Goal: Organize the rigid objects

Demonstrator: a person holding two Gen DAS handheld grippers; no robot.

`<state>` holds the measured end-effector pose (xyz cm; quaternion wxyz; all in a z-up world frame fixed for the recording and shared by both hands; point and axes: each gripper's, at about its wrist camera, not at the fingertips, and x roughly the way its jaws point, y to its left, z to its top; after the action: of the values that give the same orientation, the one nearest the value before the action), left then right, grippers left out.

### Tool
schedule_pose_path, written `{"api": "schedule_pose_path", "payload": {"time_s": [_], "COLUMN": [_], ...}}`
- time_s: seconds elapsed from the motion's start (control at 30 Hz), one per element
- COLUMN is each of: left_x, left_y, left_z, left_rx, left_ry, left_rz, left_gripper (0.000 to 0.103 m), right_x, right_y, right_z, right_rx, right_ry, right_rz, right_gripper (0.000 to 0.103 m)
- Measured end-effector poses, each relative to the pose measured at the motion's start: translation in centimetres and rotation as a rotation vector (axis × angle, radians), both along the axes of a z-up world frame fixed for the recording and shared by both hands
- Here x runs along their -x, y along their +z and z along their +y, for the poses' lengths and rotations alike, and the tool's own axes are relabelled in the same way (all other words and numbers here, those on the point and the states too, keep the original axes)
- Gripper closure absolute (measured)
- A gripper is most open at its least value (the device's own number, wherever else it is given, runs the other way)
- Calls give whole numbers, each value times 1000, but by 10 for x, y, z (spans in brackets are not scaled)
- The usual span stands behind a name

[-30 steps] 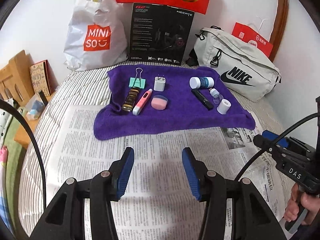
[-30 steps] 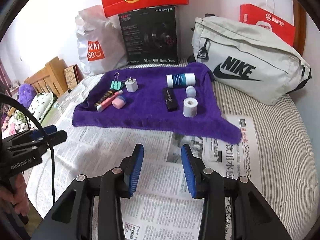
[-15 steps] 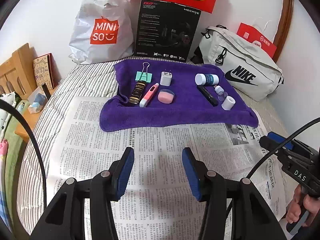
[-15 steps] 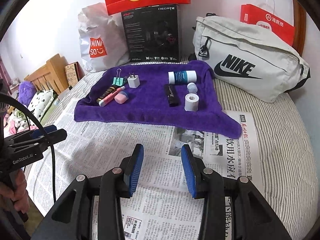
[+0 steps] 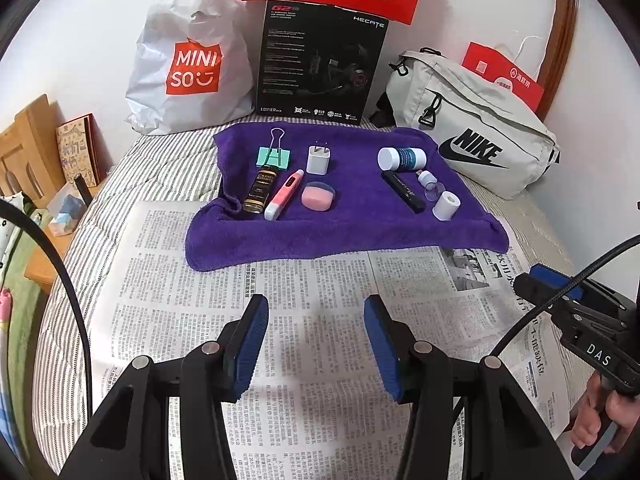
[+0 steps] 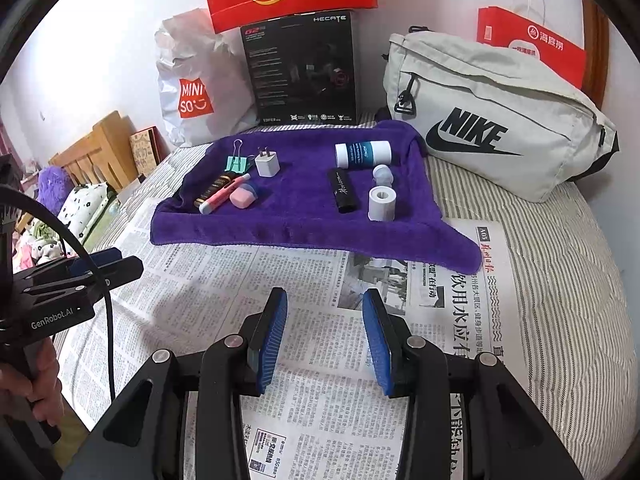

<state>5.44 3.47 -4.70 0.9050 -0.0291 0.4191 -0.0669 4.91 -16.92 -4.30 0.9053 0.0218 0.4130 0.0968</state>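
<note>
Your bed (image 5: 168,168) wears a striped sheet, and newspaper (image 5: 304,320) is spread on it directly under both claws. Ahead of them a purple towel (image 5: 344,228) overlaps the paper's far edge. Beyond that (against the wall) stand a Miniso bag (image 5: 188,60), a black box (image 5: 320,60) and a Nike pouch (image 5: 480,136).

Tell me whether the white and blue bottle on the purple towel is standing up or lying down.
Lying down. The white and blue bottle rests on its side on the purple towel.
</note>
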Motion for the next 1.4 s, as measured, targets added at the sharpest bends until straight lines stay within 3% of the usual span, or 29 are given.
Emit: {"api": "schedule_pose_path", "payload": {"time_s": [1.4], "left_x": [6], "left_y": [10], "left_z": [-8], "left_rx": [-3], "left_ry": [-35], "left_rz": [-18], "left_gripper": [55], "right_x": [7], "right_y": [10], "right_z": [-8], "right_rx": [8], "right_ry": [-12], "right_rz": [-18], "right_gripper": [63]}}
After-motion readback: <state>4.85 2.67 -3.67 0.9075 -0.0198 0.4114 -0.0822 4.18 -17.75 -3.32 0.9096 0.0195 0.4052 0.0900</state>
